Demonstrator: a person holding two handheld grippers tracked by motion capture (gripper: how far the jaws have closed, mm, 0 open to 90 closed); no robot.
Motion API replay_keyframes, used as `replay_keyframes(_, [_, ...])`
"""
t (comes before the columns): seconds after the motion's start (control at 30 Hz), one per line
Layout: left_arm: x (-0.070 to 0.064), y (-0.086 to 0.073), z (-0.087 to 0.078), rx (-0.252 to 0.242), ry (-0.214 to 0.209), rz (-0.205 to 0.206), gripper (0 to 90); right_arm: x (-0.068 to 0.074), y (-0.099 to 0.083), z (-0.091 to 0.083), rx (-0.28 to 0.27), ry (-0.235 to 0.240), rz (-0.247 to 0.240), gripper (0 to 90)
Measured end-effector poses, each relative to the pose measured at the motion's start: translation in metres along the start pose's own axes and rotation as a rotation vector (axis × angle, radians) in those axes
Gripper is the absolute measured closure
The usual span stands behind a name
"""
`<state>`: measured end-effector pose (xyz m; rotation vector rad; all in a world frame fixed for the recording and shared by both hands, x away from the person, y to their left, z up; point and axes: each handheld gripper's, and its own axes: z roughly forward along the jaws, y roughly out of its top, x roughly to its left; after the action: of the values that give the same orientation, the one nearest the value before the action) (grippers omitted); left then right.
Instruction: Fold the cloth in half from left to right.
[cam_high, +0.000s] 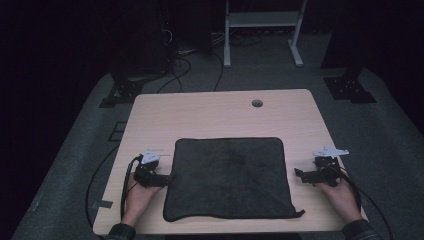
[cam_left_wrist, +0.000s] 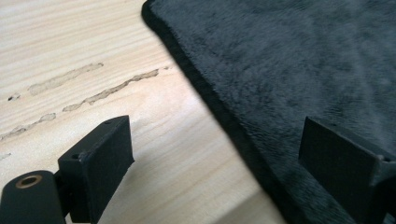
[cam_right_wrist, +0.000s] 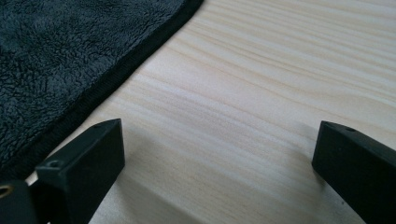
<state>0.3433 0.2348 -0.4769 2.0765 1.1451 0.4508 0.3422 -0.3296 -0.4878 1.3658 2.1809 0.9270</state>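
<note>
A dark grey, fleecy square cloth with a black stitched hem (cam_high: 229, 177) lies spread flat on a pale wooden table (cam_high: 210, 112), close to the near edge. A person sits at that edge, forearms entering from below, holding a black two-jaw gripper in each hand.

The left gripper (cam_high: 167, 179) sits at the cloth's left hem. Seen from its own camera, its jaws stand wide apart and straddle the hem: one jaw over bare wood, the other over the fleece (cam_left_wrist: 299, 60). It grips nothing.

The right gripper (cam_high: 298, 173) rests on the table just beside the cloth's right edge. In its own view, both jaws are spread wide over bare wood, with the hem (cam_right_wrist: 116, 74) off to one side. It holds nothing either.

The likely next step is pinching the cloth's edges to lift or fold it. The risks: the cloth lies flush with the wood, so a jaw may slide over the hem rather than under it. The right gripper, closing where it is, would catch only air. An uneven pull from one side could drag the cloth towards the near table edge.
</note>
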Motion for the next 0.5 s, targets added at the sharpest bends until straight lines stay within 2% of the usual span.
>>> replay_keyframes(0.1, [-0.0012, -0.0002, 0.0025, 0.017, 0.031, 0.014, 9.9, 0.0000, 0.0000, 0.0000, 0.000, 0.000, 0.000, 1.7])
replay_keyframes(0.33, [0.0018, -0.0003, 0.0009, 0.012, 0.066, -0.003, 14.3, 0.0004, -0.0001, -0.0001, 0.001, 0.003, -0.002, 1.7])
replay_keyframes(0.5, [-0.0059, 0.0007, -0.0017, -0.002, 0.021, 0.036, 39.7, 0.0007, -0.0001, -0.0001, 0.000, 0.006, -0.004, 1.7])
